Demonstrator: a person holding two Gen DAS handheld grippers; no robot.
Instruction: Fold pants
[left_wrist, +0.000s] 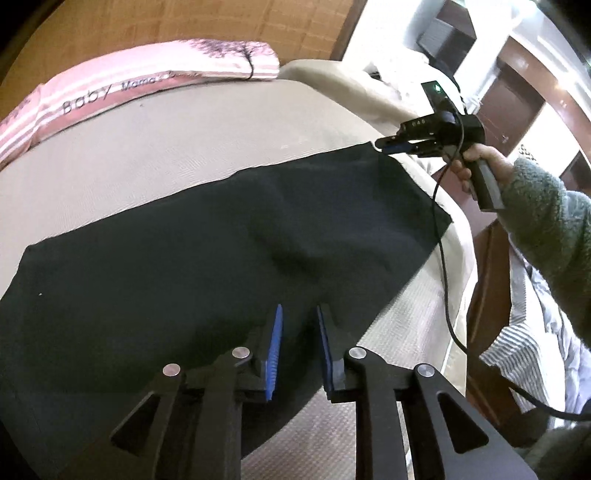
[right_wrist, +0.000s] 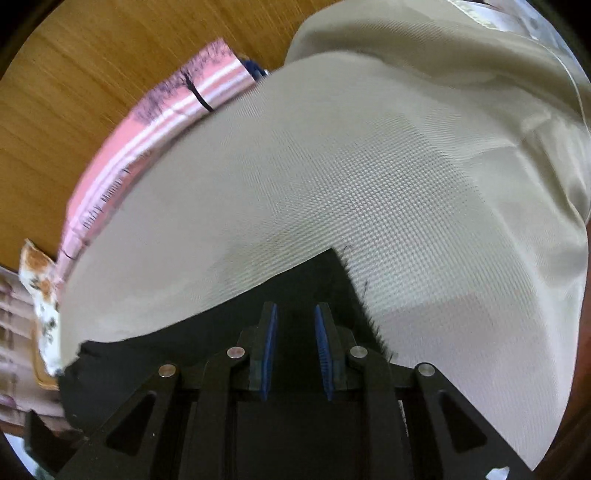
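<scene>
Dark pants (left_wrist: 221, 243) lie flat across a beige bed (left_wrist: 166, 147). My left gripper (left_wrist: 299, 314) is open, its blue-padded fingers just above the near edge of the pants. My right gripper (left_wrist: 384, 146) sits at the far right corner of the pants; in the left wrist view its fingers look nearly closed there. In the right wrist view the right gripper (right_wrist: 295, 314) shows a gap between its blue pads, with the frayed corner of the pants (right_wrist: 325, 273) under and between them.
A pink striped pillow (left_wrist: 147, 77) lies along the far side of the bed, against a wooden headboard (left_wrist: 221, 18). A cream blanket (left_wrist: 351, 88) is bunched at the far right. A black cable (left_wrist: 443, 258) hangs from the right gripper. The bed's right edge drops off beside striped cloth (left_wrist: 517, 339).
</scene>
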